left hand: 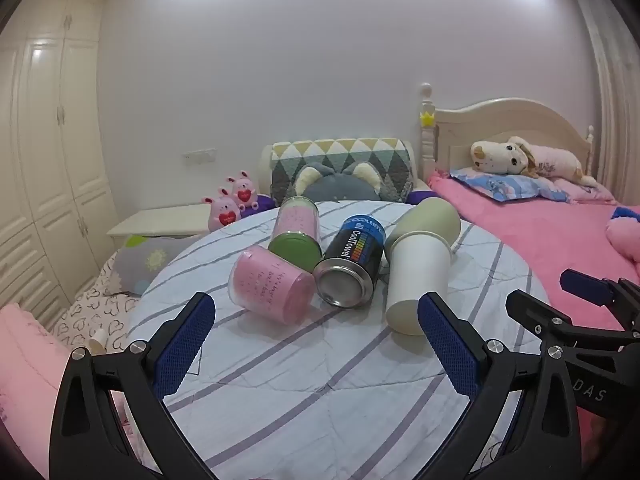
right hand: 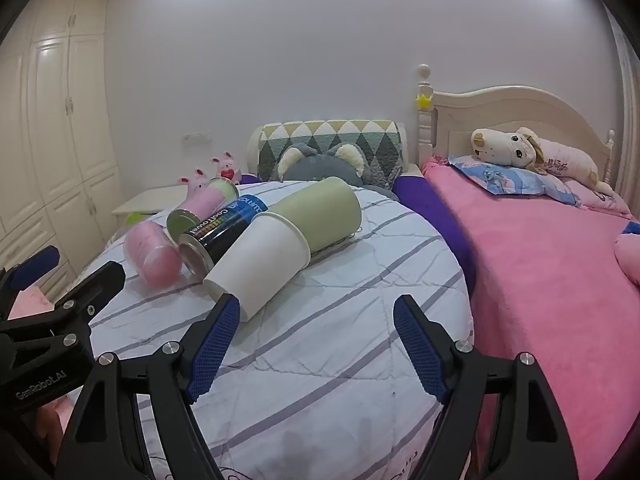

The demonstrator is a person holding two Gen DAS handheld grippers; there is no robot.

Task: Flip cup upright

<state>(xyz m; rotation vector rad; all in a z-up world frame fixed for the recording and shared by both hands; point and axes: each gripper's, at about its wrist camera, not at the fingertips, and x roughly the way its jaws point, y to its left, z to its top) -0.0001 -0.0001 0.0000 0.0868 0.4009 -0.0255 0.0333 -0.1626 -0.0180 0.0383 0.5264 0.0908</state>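
Observation:
Several containers lie on their sides on a round table with a striped cloth (left hand: pixel 320 380). A white paper cup (left hand: pixel 416 276) lies with its base toward me, its mouth against a pale green cup (left hand: pixel 430 220). Beside it lie a black "CoolTowel" can (left hand: pixel 354 264), a pink cup (left hand: pixel 272 290) and a pink tube with a green lid (left hand: pixel 296 232). My left gripper (left hand: pixel 316 340) is open, just short of them. My right gripper (right hand: pixel 316 342) is open; its left finger (right hand: pixel 212 344) is next to the white cup (right hand: pixel 260 264), by the green cup (right hand: pixel 324 212).
A bed with a pink blanket (right hand: pixel 540 280) and a plush dog (right hand: pixel 516 152) lies to the right. A patterned cushion (left hand: pixel 340 164) and a grey plush sit behind the table. White wardrobes (left hand: pixel 48 160) line the left wall, with a low nightstand (left hand: pixel 160 220).

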